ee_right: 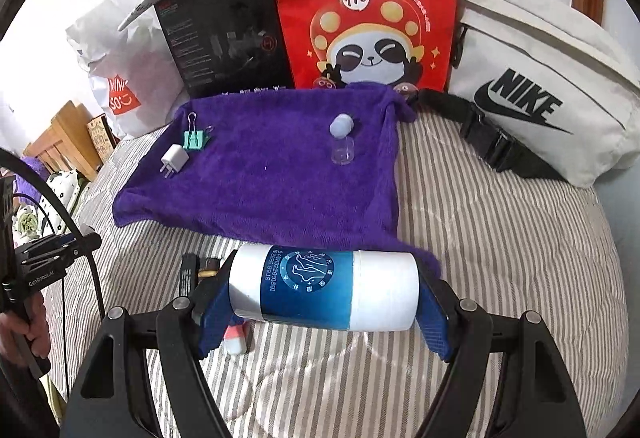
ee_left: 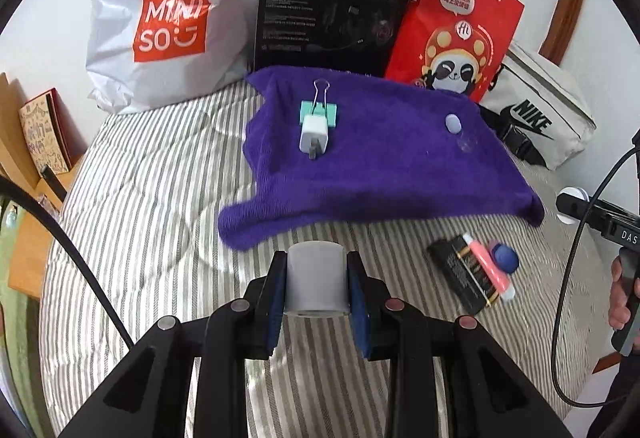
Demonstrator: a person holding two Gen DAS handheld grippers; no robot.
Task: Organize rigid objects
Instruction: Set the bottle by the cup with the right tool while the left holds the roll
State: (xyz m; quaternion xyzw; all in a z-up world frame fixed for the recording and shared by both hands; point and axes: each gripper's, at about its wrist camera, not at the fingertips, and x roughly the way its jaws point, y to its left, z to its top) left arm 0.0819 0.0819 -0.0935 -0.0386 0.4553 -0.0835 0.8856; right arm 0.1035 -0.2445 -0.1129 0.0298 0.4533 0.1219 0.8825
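A purple towel [ee_left: 372, 166] [ee_right: 276, 174] lies on the striped bed. On it sit a white charger plug [ee_left: 314, 136] [ee_right: 174, 160], a teal binder clip [ee_left: 319, 106] [ee_right: 195, 136] and a small clear bottle with a pale cap [ee_left: 454, 124] [ee_right: 342, 140]. My left gripper [ee_left: 317, 280] is shut on a small grey cylinder [ee_left: 316, 278], held above the bed in front of the towel. My right gripper [ee_right: 324, 292] is shut on a white and blue canister [ee_right: 324, 290], gripped end to end. A black pack [ee_left: 464, 278], a pink tube [ee_left: 490, 270] and a blue cap [ee_left: 506, 258] lie on the bed.
At the back stand a white MINISO bag [ee_left: 168, 18], a black box [ee_left: 332, 2], a red panda bag [ee_left: 456, 26] [ee_right: 360, 6] and a white Nike pouch [ee_left: 540, 114] [ee_right: 536, 78]. A wooden shelf [ee_left: 28, 142] is on the left. A hand [ee_left: 620, 294] holds the other gripper at the right edge.
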